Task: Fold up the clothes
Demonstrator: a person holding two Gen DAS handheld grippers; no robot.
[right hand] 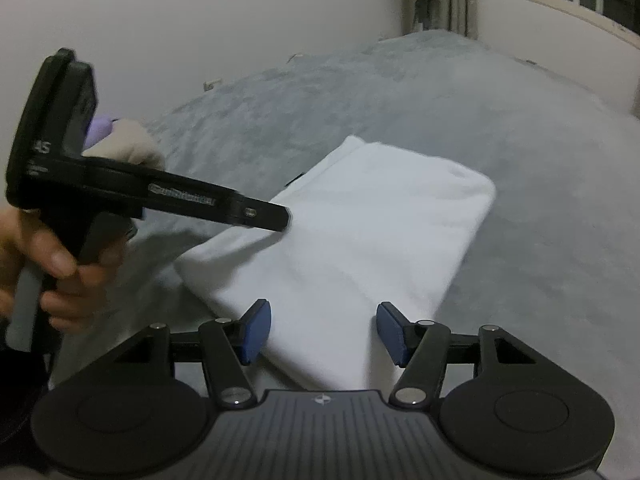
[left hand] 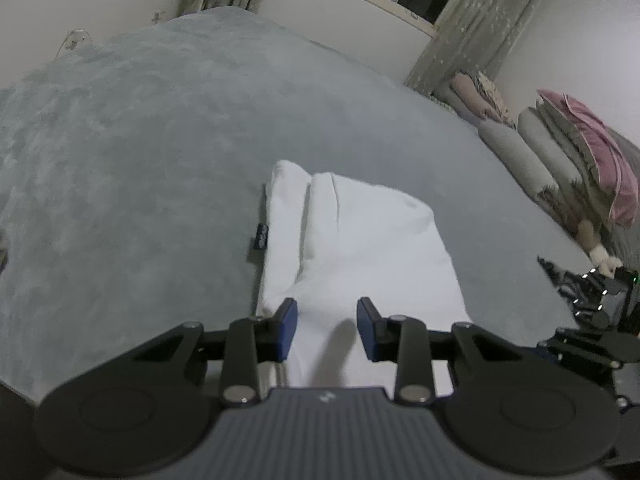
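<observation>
A white folded garment (left hand: 360, 240) lies as a long rectangle on the grey plush blanket (left hand: 140, 140) of a bed; a small black tag (left hand: 262, 237) sticks out at its left edge. My left gripper (left hand: 327, 326) hovers at the garment's near end, blue pads apart, with only flat cloth showing between them. In the right wrist view the same garment (right hand: 360, 232) runs away from me. My right gripper (right hand: 324, 332) is open wide over its near end, pads clear of the cloth. The left gripper (right hand: 283, 221) reaches in from the left, its tip at the garment's left edge.
A person's hand (right hand: 52, 268) holds the left gripper's handle. Rolled grey pillows and pink bedding (left hand: 580, 160) are stacked at the bed's right side. Curtains (left hand: 472, 28) and a window stand behind the bed, with a white wall (right hand: 200, 20) along its left side.
</observation>
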